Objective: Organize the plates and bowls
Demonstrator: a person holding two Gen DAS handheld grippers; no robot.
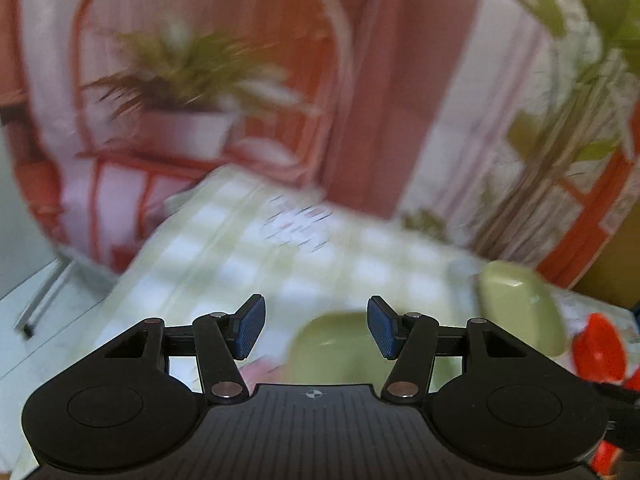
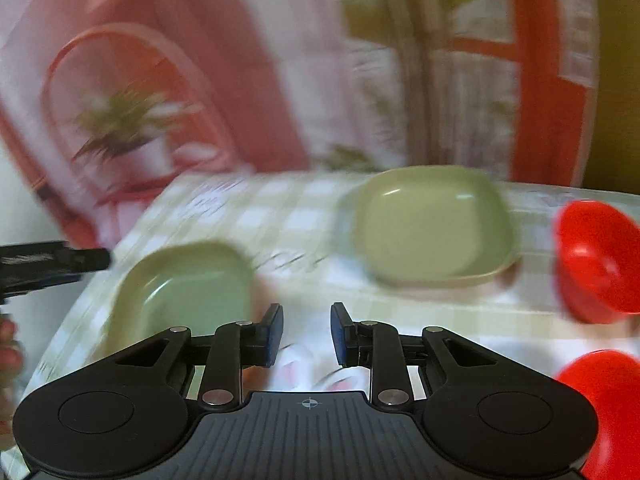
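Note:
Both views are motion-blurred. Two green square plates lie on a green-checked tablecloth (image 2: 304,216): a near one (image 2: 184,284) at the left and a far one (image 2: 432,224) at the right. Two red bowls sit at the right edge, one farther (image 2: 596,260), one nearer (image 2: 604,396). My right gripper (image 2: 307,334) is open and empty above the cloth between the plates. My left gripper (image 1: 316,328) is open and empty, with the near green plate (image 1: 332,348) just below its fingers. The far plate (image 1: 520,308) and a red bowl (image 1: 600,348) show to its right.
A printed backdrop with an arch, a potted plant (image 1: 180,80) and a red-framed window (image 2: 536,80) hangs behind the table. The table's left edge (image 1: 132,268) drops to a white floor. The left gripper's body (image 2: 48,264) shows at the right wrist view's left edge.

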